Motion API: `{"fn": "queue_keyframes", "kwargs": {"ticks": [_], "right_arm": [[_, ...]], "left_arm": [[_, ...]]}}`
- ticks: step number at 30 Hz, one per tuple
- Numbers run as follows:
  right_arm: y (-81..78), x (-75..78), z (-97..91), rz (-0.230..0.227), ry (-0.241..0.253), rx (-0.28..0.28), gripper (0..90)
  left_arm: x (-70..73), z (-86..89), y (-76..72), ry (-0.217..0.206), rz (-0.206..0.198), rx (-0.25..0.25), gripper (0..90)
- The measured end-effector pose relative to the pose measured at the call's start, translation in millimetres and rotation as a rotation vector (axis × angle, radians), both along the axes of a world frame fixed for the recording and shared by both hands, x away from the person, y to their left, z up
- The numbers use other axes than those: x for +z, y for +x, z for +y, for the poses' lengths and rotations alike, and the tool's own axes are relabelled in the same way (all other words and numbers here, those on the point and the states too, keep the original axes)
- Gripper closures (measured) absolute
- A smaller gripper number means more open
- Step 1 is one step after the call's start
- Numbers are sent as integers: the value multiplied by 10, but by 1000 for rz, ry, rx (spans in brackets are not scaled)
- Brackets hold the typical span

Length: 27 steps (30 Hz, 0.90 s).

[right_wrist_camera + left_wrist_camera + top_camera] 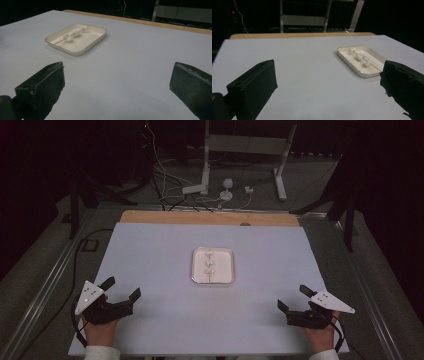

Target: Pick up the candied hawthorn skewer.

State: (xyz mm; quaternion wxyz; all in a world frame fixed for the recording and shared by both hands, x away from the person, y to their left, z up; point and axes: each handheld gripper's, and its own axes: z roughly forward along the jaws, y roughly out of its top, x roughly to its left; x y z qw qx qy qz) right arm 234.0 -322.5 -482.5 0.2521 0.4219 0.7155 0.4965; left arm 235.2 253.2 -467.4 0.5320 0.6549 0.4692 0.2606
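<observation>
A white tray (213,265) is seen at the middle of the pale table sheet (160,250); inside it a thin wooden skewer (210,270) is laid lengthwise, with small white lumps (210,261) threaded along its far half — three can be counted in the gripper views, though what they are made of cannot be told.

The left gripper (121,288) is held low over the near left corner of the sheet; its jaws are spread wide, and nothing is caught between them. In the left gripper view (327,82) bare sheet is shown between the two black jaws, and the tray (362,73) is placed ahead and to the right, well apart.

The right gripper (293,297) is held at the near right corner in the same manner — jaws wide apart, nothing gripped; in the right gripper view (116,82) the tray (82,51) is seen ahead and to the left, the skewer (58,41) and its lumps (75,33) resting on the tray floor.

Both grippers are kept well clear of the tray; a strip of wooden tabletop (210,217) is exposed beyond the sheet's far edge.
</observation>
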Motion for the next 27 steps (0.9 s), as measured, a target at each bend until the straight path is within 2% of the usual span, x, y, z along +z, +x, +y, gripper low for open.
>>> {"fn": "queue_keyframes", "kwargs": {"ticks": [3,9,13,18,23,27], "right_arm": [[-3,-3,11,1,-6,0,0],[-2,-11,20,0,-24,-3,0],[-3,-15,27,4,-27,-4,0],[-1,-20,36,6,-29,-3,0],[3,-24,39,10,-30,-2,0],[5,-26,41,10,-31,-1,0]], "left_arm": [[36,-54,63,-10,22,-28,15],[110,-187,189,-8,31,-63,15],[139,-285,283,-28,41,-81,15],[174,-459,414,-18,59,-116,15],[196,-579,488,-20,70,-139,15],[192,-705,557,-5,81,-160,15]]}}
